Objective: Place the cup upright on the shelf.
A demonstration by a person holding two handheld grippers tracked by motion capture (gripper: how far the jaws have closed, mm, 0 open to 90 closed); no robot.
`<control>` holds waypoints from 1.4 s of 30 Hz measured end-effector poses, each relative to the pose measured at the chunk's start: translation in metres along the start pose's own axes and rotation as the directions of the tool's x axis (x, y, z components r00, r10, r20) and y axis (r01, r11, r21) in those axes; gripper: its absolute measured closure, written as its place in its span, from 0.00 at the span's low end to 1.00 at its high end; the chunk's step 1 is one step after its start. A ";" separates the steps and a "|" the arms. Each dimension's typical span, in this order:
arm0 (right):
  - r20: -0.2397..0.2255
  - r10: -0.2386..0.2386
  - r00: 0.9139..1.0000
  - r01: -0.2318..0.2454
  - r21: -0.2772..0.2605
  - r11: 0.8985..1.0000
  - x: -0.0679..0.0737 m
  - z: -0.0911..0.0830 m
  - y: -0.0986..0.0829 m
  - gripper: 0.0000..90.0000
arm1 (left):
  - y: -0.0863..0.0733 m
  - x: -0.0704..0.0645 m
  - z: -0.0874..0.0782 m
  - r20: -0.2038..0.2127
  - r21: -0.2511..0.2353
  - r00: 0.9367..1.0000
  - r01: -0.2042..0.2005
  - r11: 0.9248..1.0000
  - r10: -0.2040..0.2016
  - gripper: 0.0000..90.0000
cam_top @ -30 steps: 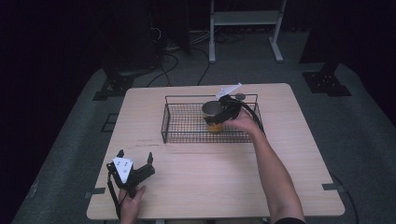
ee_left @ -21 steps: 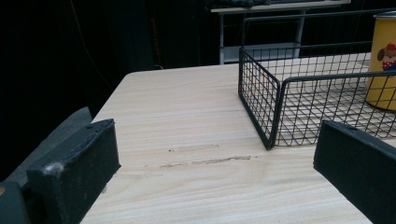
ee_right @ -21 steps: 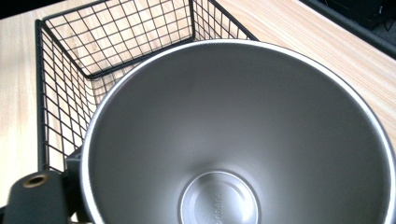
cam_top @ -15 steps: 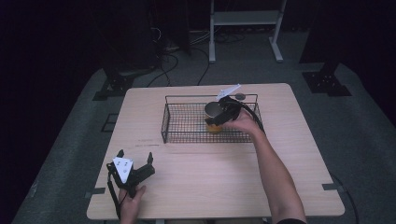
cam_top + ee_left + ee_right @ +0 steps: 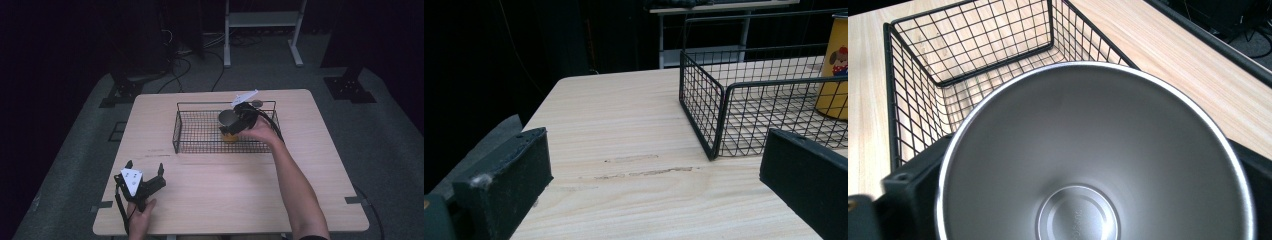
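Almost nothing has moved since the earlier frames: our right hand-held gripper (image 5: pixel 234 121) keeps its place over the wire basket (image 5: pixel 200 145) with the yellow cup (image 5: pixel 228 135), and our left hand-held gripper (image 5: pixel 145 170) stays parked at the near left of the counter (image 5: pixel 225 195).

From the high view, the cup sits inside the basket toward its right end, close to the near wall. We cannot tell whether the cup's base touches the basket floor. Our right hand (image 5: pixel 260 131) reaches in from the near right, with the forearm crossing the counter.

Right gripper view: we look straight down into the cup's steel inside (image 5: pixel 1088 165), round rim up, cup upright. Black jaws show on both sides of the rim, pressed against the cup wall, so the right hand-held gripper is clamped on the cup. Basket mesh (image 5: pixel 968 55) stretches beyond it, with bare counter past the wire on either side.

Left gripper view: both black jaws stand wide apart with nothing between them, just above the wood. Ahead of them we see the basket's near left corner (image 5: pixel 716 125) and the yellow cup (image 5: pixel 835 70) with a cartoon print, standing at the right edge. The left hand-held gripper is well apart from the basket.
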State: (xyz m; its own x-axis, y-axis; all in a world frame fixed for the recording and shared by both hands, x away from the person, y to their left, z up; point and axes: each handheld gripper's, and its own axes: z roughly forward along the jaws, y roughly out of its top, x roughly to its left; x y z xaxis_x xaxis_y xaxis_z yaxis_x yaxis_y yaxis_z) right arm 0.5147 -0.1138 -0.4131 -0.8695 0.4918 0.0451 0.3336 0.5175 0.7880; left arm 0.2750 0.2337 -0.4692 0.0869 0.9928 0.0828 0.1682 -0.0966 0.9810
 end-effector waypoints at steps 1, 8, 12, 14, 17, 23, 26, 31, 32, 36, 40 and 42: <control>0.002 -0.002 1.000 0.002 -0.001 1.000 0.000 -0.001 0.000 0.00 | 0.000 0.000 0.000 -0.001 0.000 1.000 0.000 1.000 0.000 0.00; -0.006 0.003 1.000 -0.003 -0.015 1.000 0.001 -0.003 0.001 0.00 | 0.000 0.000 0.000 0.000 0.001 1.000 -0.002 1.000 0.002 0.00; -0.018 0.001 1.000 -0.001 -0.030 1.000 0.003 -0.003 0.003 0.00 | 0.000 0.000 0.000 -0.001 0.001 1.000 -0.002 1.000 0.002 0.00; -0.020 0.000 1.000 -0.001 -0.034 0.999 0.003 -0.004 0.004 0.00 | 0.000 0.000 0.000 -0.001 0.001 1.000 -0.002 1.000 0.002 0.00; -0.022 0.005 1.000 -0.006 -0.053 0.999 0.002 -0.007 0.005 0.00 | 0.000 0.000 0.000 -0.002 0.001 1.000 -0.001 1.000 0.001 0.00; -0.035 0.020 0.999 -0.024 -0.088 0.996 0.001 -0.015 0.007 0.00 | 0.000 0.000 0.001 -0.003 0.002 1.000 -0.003 1.000 0.003 0.00; -0.042 0.028 0.999 -0.032 -0.104 0.994 0.001 -0.018 0.008 0.00 | 0.000 0.000 0.001 -0.005 0.003 1.000 -0.001 1.000 0.001 0.00; -0.052 0.033 0.998 -0.040 -0.127 0.991 0.000 -0.024 0.009 0.00 | 0.000 0.000 0.001 -0.005 0.002 1.000 -0.006 1.000 0.006 0.00; -0.053 0.035 0.998 -0.042 -0.132 0.990 0.000 -0.025 0.009 0.00 | 0.000 -0.001 0.001 -0.005 0.003 1.000 -0.007 1.000 0.007 0.00; -0.064 0.034 0.997 -0.043 -0.153 0.987 0.001 -0.031 0.012 0.00 | 0.000 -0.001 0.001 -0.007 0.003 1.000 -0.008 1.000 0.008 0.00; -0.059 0.027 0.998 -0.037 -0.173 0.984 0.002 -0.039 0.015 0.00 | 0.000 0.000 0.001 -0.003 0.004 1.000 -0.007 1.000 0.007 0.00; -0.054 0.027 0.998 -0.036 -0.174 0.984 0.001 -0.040 0.015 0.00 | 0.000 0.000 0.000 -0.001 0.001 1.000 -0.003 1.000 0.003 0.00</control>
State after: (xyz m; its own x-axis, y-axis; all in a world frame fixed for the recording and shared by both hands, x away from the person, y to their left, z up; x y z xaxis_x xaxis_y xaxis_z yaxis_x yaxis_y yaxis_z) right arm 0.5041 -0.1335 -0.3765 -0.8787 0.4669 0.0994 0.2962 0.3698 0.8806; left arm 0.2751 0.2336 -0.4693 0.0865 0.9925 0.0859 0.1691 -0.0996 0.9806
